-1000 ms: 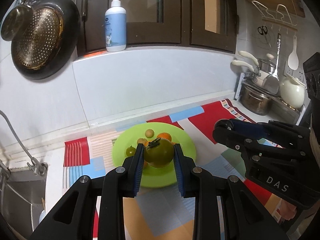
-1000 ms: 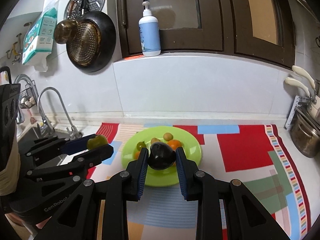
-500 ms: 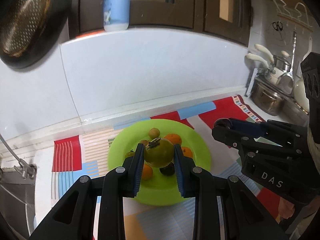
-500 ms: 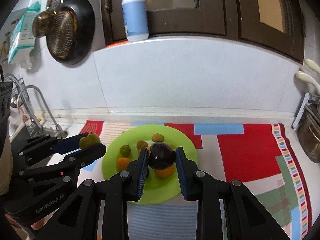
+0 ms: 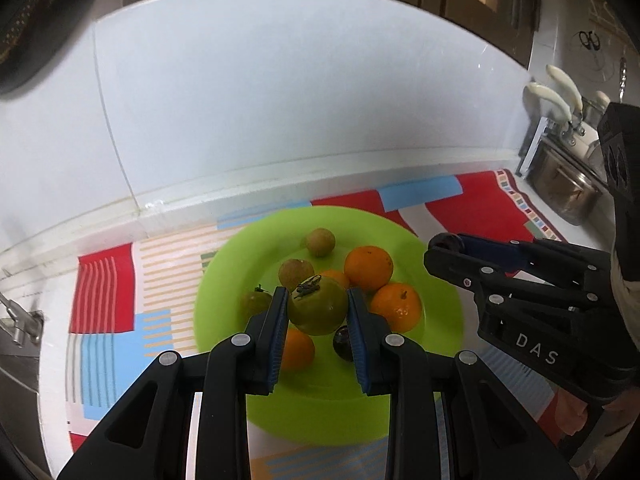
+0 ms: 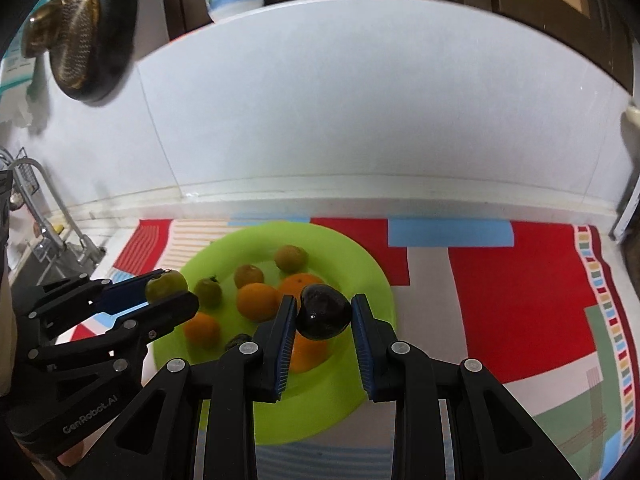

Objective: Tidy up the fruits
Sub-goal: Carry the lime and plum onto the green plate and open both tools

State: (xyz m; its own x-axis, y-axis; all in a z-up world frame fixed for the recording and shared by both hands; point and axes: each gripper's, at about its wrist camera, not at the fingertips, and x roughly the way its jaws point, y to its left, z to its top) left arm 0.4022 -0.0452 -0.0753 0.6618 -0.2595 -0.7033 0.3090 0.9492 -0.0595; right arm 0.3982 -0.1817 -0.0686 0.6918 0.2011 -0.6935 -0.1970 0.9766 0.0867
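A lime-green plate [image 5: 436, 320] [image 6: 360, 280] lies on a patchwork mat and holds several oranges [image 5: 368, 267] [image 6: 256, 302], small green-brown fruits [image 5: 320, 241] [image 6: 291, 257] and a dark one [image 5: 342, 342]. My left gripper [image 5: 317, 309] is shut on a green tomato [image 5: 318, 307] with a dry stem, held over the plate's middle; it also shows in the right wrist view [image 6: 166, 286]. My right gripper [image 6: 323, 312] is shut on a dark purple fruit [image 6: 323, 312] above the plate's right half; it shows in the left wrist view [image 5: 446, 246] at the plate's right rim.
The patchwork mat [image 6: 520, 292] covers the counter in front of a white tiled wall. A sink and tap [image 6: 52, 220] are at the left. Steel pots [image 5: 568, 192] stand at the right. A dark pan [image 6: 88, 32] hangs on the wall above left.
Both grippers have moved forward and down toward the plate, each still holding its fruit. The plate and fruits look larger and nearer.
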